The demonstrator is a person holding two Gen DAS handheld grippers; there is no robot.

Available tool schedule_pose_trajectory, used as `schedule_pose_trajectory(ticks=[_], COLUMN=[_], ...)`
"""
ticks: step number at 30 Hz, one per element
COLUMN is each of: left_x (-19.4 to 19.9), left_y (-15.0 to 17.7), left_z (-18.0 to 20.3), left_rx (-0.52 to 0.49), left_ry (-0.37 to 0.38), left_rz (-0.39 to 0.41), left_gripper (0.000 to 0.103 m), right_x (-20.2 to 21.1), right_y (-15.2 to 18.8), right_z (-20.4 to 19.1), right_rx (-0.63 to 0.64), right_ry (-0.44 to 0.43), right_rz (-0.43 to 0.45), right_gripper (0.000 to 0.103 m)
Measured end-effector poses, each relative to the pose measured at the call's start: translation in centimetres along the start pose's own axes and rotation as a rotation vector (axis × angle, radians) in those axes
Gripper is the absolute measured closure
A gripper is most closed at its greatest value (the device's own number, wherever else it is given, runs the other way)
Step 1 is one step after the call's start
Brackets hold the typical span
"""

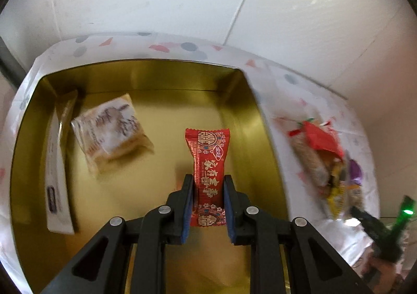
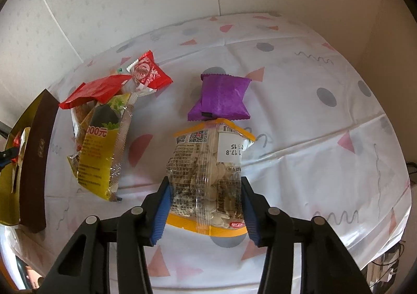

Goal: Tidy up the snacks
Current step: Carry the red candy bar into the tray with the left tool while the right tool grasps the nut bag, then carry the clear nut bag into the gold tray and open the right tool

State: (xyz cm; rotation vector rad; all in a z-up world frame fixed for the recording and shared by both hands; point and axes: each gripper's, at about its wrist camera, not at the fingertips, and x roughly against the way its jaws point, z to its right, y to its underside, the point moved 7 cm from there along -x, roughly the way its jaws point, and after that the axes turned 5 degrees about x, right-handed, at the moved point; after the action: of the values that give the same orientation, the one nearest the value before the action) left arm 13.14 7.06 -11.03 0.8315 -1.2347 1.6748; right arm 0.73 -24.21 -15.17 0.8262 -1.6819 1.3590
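Note:
My left gripper (image 1: 208, 184) is shut on a red candy packet (image 1: 207, 174) and holds it over the inside of a gold tin box (image 1: 250, 122). In the box lie a pale biscuit packet (image 1: 112, 132) and a long white sachet (image 1: 56, 182). My right gripper (image 2: 206, 189) has its blue pads on both sides of a clear, yellow-edged seed packet (image 2: 208, 176) that lies on the patterned tablecloth (image 2: 312, 137). A purple packet (image 2: 221, 98) lies just beyond it. A heap of red and yellow snack packets (image 2: 104, 122) lies to the left.
The tin box's dark outer wall (image 2: 36, 163) stands at the left edge of the right wrist view. The snack heap (image 1: 323, 161) and the other gripper (image 1: 385, 228) show to the right of the box. White walls stand behind the table.

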Motion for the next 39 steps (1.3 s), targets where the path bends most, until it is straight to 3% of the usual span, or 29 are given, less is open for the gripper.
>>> schedule_pose_trajectory(ticks=[8, 16, 18, 20, 23, 25, 32, 39], left_x=[-2.9, -4.1, -4.3, -4.3, -3.8, -3.2, -1.3, 0.4], left_y=[-1.9, -5.0, -5.5, -5.6, -5.1, -4.6, -1.4, 1.1], left_z=[-2.3, -4.1, -4.5, -4.3, -3.9, -3.7, -3.2, -3.8], left_rx=[0.004, 0.009, 0.014, 0.024, 0.008, 0.002, 0.003, 0.022], left_ry=[-0.054, -0.116, -0.125, -0.113, -0.113, -0.109, -0.062, -0.088], left_rz=[-0.031, -0.004, -0.004, -0.004, 0.013, 0.028, 0.026, 0.029], left_gripper=[0.081, 0.081, 0.079, 0.069, 0.049, 0.042, 0.042, 0.042], right_x=[2.3, 4.7, 5.0, 5.4, 5.8, 6.0, 6.1, 5.9], right_y=[-0.6, -1.8, -2.2, -2.6, -3.2, -3.6, -4.5, -5.2], right_z=[-1.2, -3.3, -4.0, -4.8, -5.8, -6.8, -10.5, -14.7], right_rx=[-0.038, -0.057, -0.049, -0.034, -0.022, -0.012, 0.056, 0.138], right_ry=[-0.009, -0.046, -0.054, -0.064, -0.085, -0.108, -0.173, -0.250], right_rz=[0.053, 0.111, 0.120, 0.130, 0.146, 0.152, 0.158, 0.144], right_gripper=[0.053, 0.053, 0.053, 0.053, 0.053, 0.053, 0.053, 0.053])
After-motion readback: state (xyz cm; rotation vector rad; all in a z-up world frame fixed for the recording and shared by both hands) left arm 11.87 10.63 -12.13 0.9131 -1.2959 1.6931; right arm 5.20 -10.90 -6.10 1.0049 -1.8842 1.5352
